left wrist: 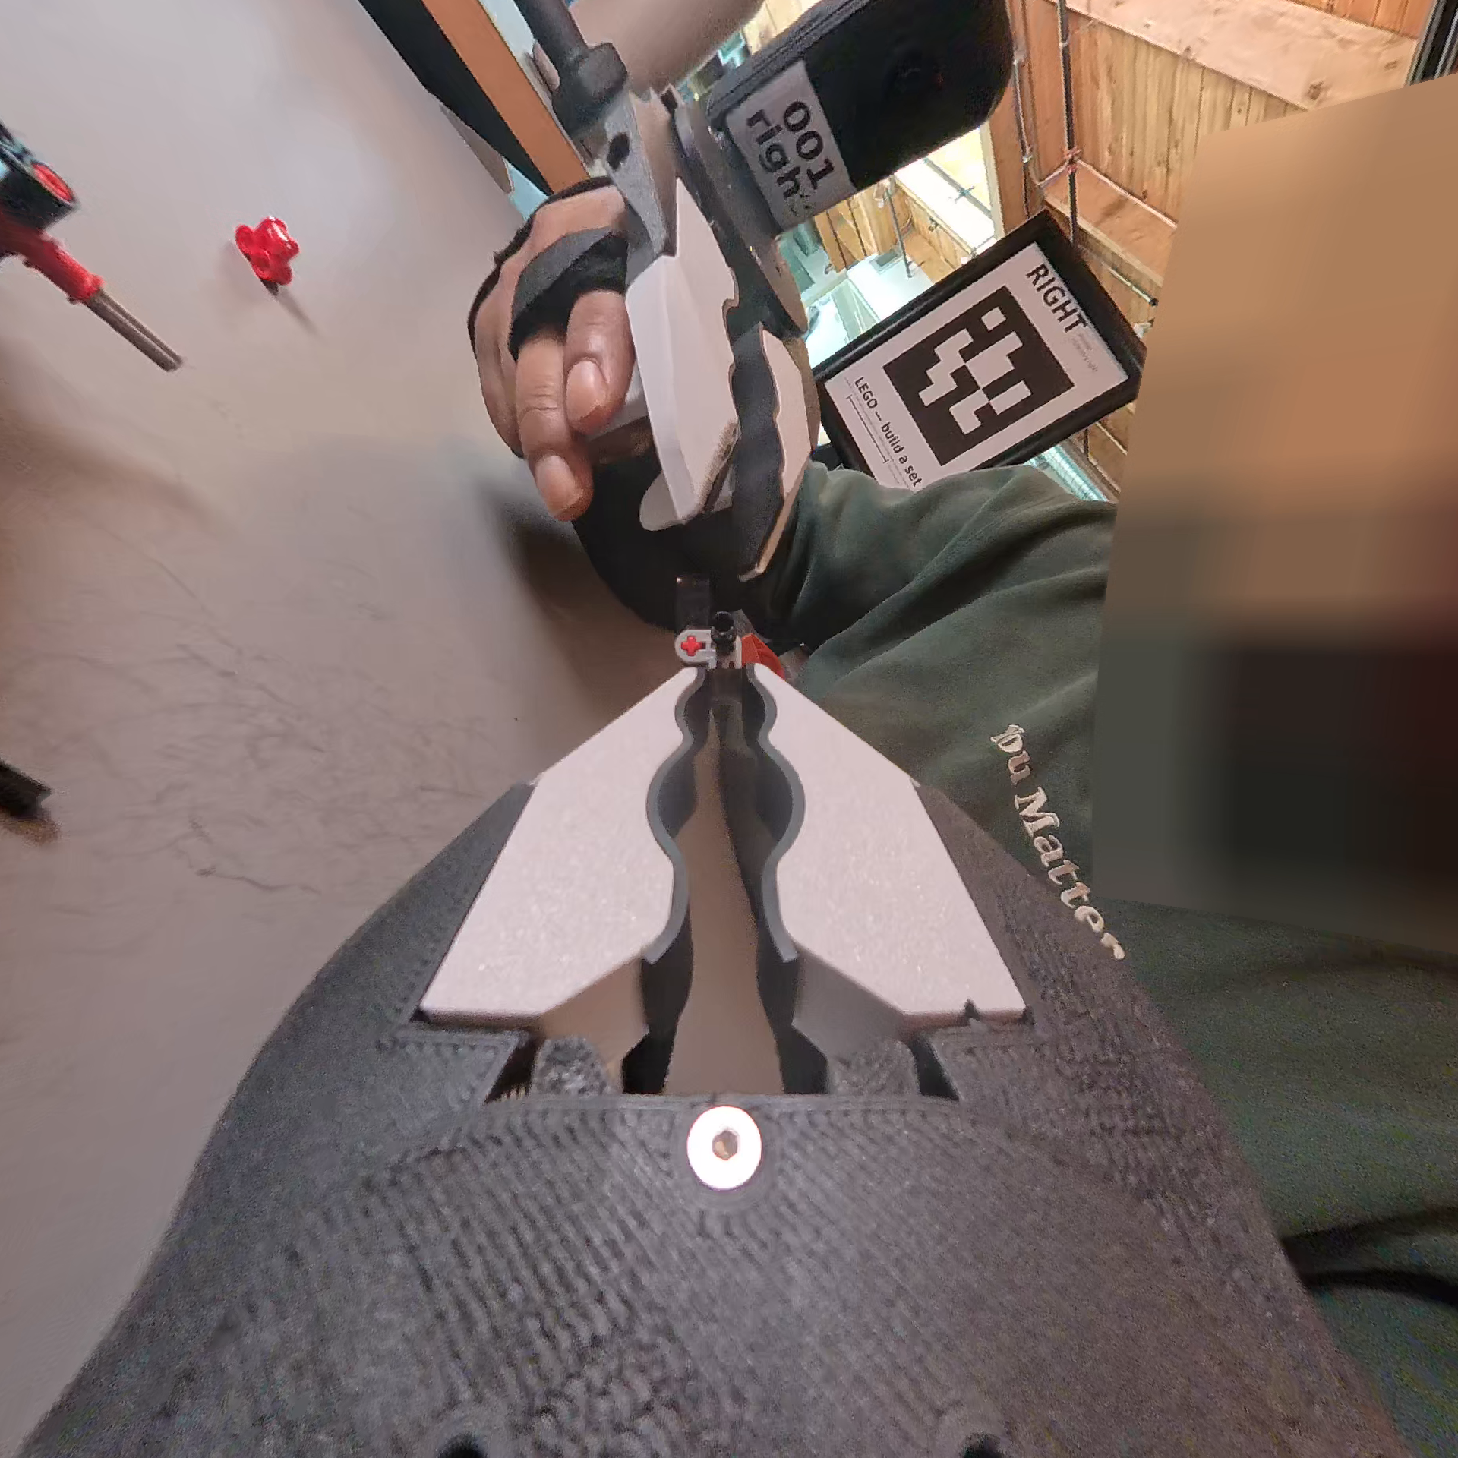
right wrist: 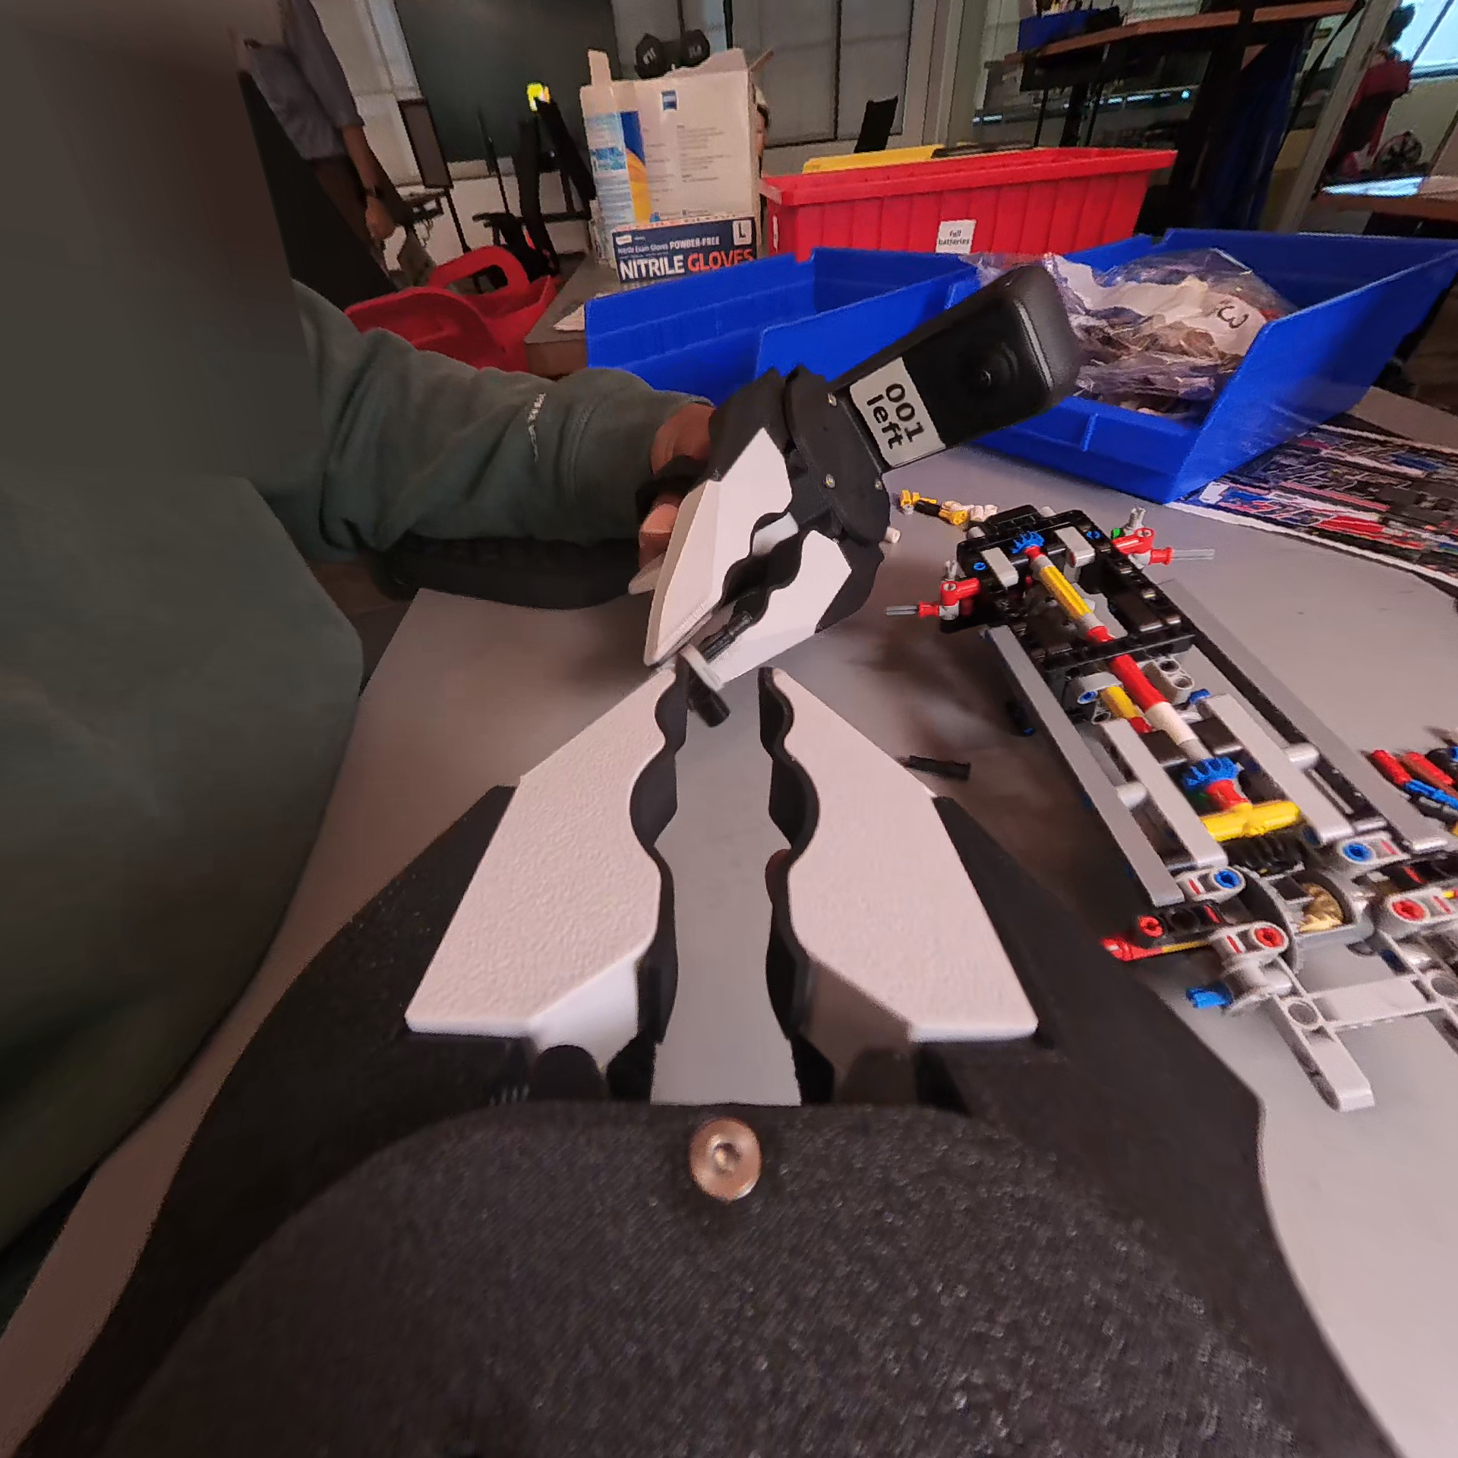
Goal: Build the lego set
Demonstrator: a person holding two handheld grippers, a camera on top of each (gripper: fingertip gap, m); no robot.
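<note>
One small grey piece [left wrist: 698, 645] with a black pin sits pinched at the closed tips of the left gripper [left wrist: 719, 671], centre frame, likely steadied for joining; the right gripper [right wrist: 718, 694], jaws parted, holds nothing I can confirm; bare table [right wrist: 489, 694] below, chassis [right wrist: 1144, 710] well right.

left wrist: faces person, close | right wrist: faces table [right wrist: 789, 789] | shared: probably small part [left wrist: 708, 645]
</note>
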